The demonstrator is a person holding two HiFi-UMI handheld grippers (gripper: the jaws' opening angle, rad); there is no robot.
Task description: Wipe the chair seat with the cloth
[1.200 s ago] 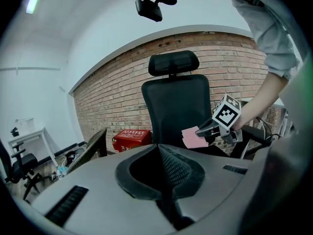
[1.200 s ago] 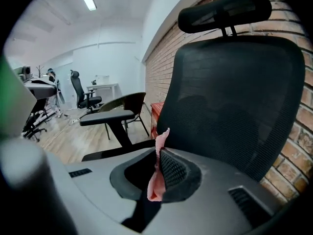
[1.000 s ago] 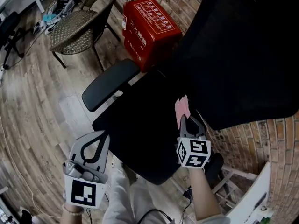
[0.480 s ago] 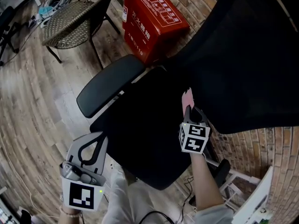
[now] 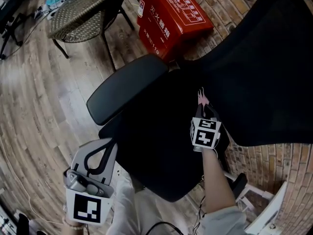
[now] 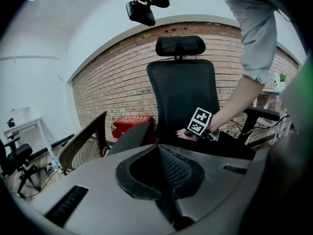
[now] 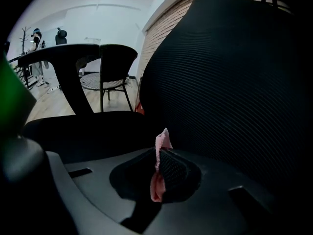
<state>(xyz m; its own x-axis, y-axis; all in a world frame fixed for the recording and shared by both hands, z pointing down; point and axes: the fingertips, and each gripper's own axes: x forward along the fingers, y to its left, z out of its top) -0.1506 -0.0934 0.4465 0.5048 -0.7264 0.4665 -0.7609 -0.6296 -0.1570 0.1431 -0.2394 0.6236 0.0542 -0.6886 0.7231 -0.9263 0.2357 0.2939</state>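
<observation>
Right gripper point(image 5: 204, 110) is pinching the pink cloth point(image 5: 201, 98) at the back of the chair seat point(image 5: 151, 136); wiping is looking mostly undone. Left gripper point(image 5: 99, 153) is idling, fingers pressed together.

Legible text: almost none. White print on the red box point(image 5: 171, 18): a framed panel of small lines on the lid and a row of larger characters along the side face (they look like Chinese characters, but too small and skewed to read with certainty). Same box in the left gripper view point(image 6: 132, 124): faint white marks on the lid, unreadable there too. Square black-and-white coded marker on the right cube point(image 5: 205, 133) of the right gripper point(image 5: 201, 98), another on the left cube point(image 5: 88, 208) of the left gripper point(image 5: 108, 143); block patterns only, no letters or digits. Right cube's marker also visible from the left gripper view point(image 6: 198, 122), likewise pattern only.
</observation>
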